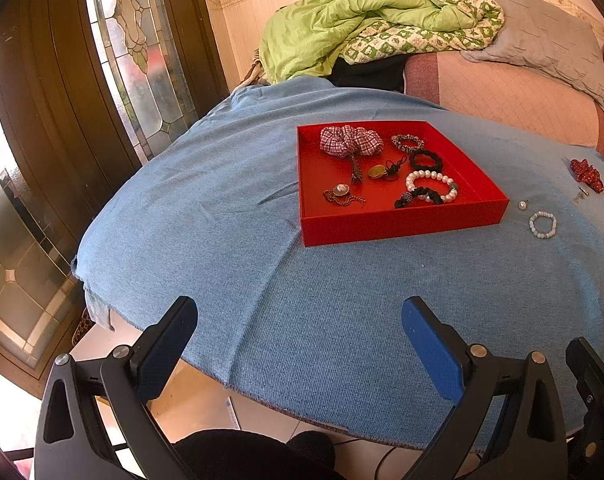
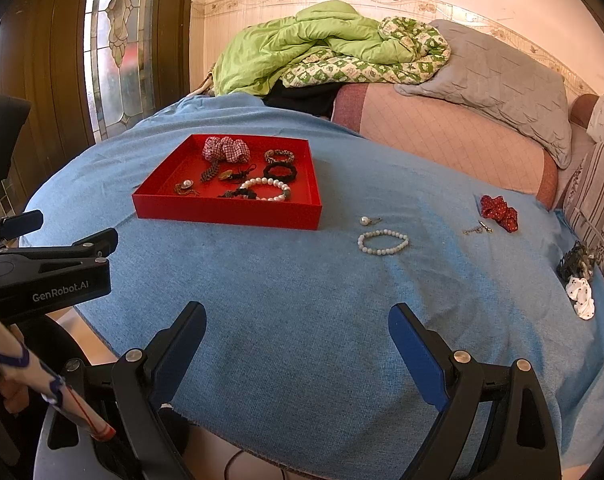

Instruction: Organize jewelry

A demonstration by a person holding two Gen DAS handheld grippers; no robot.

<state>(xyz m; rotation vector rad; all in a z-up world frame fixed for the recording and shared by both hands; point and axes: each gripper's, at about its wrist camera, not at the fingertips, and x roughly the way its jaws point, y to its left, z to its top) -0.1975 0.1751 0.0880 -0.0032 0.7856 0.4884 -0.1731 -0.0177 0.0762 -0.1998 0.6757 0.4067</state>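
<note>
**Both tongs spread wide above the near edge of the desk, nothing held**

From my left camera I see the left tongs [image 1: 299, 320] with their jaws well apart and nothing between them, hanging over the near edge of the blue cloth [image 1: 342, 320] that covers the desk. The right tongs [image 2: 297, 326] are just as wide apart and just as bare.

The red tray [image 1: 402, 224] sits on the cloth ahead of me, toward the far side. In it I can make out a plaid scrunchie [image 1: 350, 141] at the back, a patterned hair tie [image 1: 407, 142] and a black hair tie [image 1: 426, 160] on the right, a pearl bracelet [image 1: 432, 185] in front of those, and a gold pendant [image 1: 377, 171] near the middle.

Through the right camera, several pieces lie on the cloth outside the tray: a single pearl earring [image 2: 366, 221] just beside the tray's near right corner, a white bead bracelet [image 2: 382, 241] close in front of it, a small metal clasp piece [image 2: 478, 229] farther right, and a red scrunchie [image 2: 498, 207] just beyond that. At the cloth's right edge sit a dark hair tie [image 2: 576, 261] and a white scrunchie [image 2: 580, 296], close together.
</note>
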